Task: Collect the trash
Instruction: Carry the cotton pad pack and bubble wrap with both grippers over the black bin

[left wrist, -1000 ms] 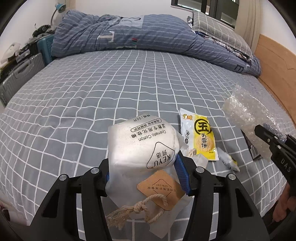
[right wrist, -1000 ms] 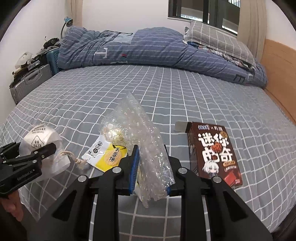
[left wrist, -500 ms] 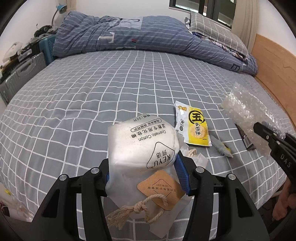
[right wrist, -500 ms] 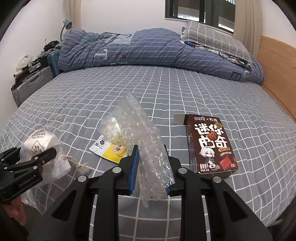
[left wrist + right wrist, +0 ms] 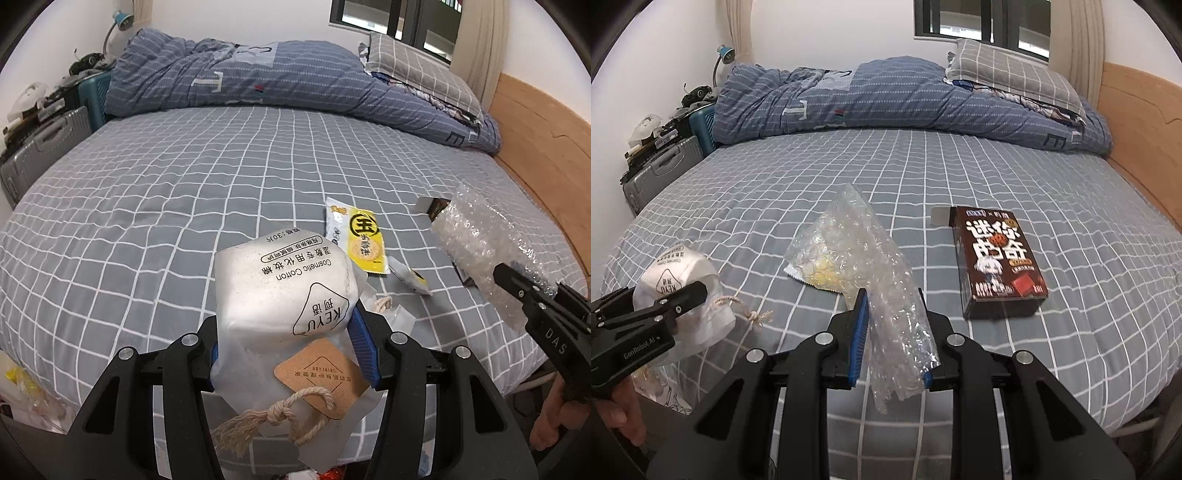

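My left gripper (image 5: 288, 343) is shut on a white cosmetic cotton bag (image 5: 284, 291) with a rope tie and cardboard tag, held above the bed's near edge. It also shows in the right wrist view (image 5: 676, 291). My right gripper (image 5: 892, 332) is shut on a clear bubble wrap piece (image 5: 864, 266), which also shows in the left wrist view (image 5: 487, 240). A yellow snack wrapper (image 5: 364, 236) and a small torn wrapper (image 5: 408, 275) lie on the grey checked bed (image 5: 184, 192). A brown snack box (image 5: 997, 258) lies to the right.
A rolled blue duvet (image 5: 886, 99) and a pillow (image 5: 1015, 74) lie at the far end. A wooden headboard (image 5: 1137, 125) runs along the right. A grey suitcase (image 5: 661, 170) stands at the left. Some litter (image 5: 22, 384) shows below the bed edge.
Both grippers have drawn back toward the bed's near edge with their loads. The wrappers and box on the bed now look farther away; the bed edge has come into view.
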{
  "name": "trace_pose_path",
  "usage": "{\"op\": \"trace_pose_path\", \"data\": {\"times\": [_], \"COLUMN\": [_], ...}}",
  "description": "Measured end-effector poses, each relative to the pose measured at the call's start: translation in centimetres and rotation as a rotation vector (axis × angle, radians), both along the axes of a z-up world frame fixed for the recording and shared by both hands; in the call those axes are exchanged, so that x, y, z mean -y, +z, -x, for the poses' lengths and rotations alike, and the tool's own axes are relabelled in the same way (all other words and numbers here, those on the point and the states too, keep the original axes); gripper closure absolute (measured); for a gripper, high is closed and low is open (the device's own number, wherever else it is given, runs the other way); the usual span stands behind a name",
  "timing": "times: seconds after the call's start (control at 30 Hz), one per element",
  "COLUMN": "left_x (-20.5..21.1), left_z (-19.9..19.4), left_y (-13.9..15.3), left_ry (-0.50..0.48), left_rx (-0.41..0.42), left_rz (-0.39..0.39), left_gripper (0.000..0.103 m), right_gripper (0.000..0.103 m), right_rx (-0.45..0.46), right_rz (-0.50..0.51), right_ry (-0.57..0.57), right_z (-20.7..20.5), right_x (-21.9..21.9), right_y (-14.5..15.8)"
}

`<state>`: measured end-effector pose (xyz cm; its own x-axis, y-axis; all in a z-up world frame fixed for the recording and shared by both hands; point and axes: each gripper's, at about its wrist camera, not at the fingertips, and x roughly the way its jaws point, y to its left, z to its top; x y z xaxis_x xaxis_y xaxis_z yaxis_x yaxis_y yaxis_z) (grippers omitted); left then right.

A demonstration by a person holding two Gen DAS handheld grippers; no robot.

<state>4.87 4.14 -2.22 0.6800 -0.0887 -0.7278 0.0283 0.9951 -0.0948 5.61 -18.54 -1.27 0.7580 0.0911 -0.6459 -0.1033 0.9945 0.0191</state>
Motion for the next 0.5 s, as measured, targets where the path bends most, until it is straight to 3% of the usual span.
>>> {"op": "trace_pose_path", "data": {"times": [0.5], "left_x": [1.4], "left_z": [5.3], "left_y": [0.0], "left_ry": [-0.03], "left_rx": [-0.013], "left_rz": [0.014], "left_gripper": [0.05], "right_gripper": [0.08], "right_rx": [-0.014], "right_rz": [-0.018], "right_ry": [0.011], "right_z": [4.9], "right_x": [0.2], "right_y": [-0.1]}}
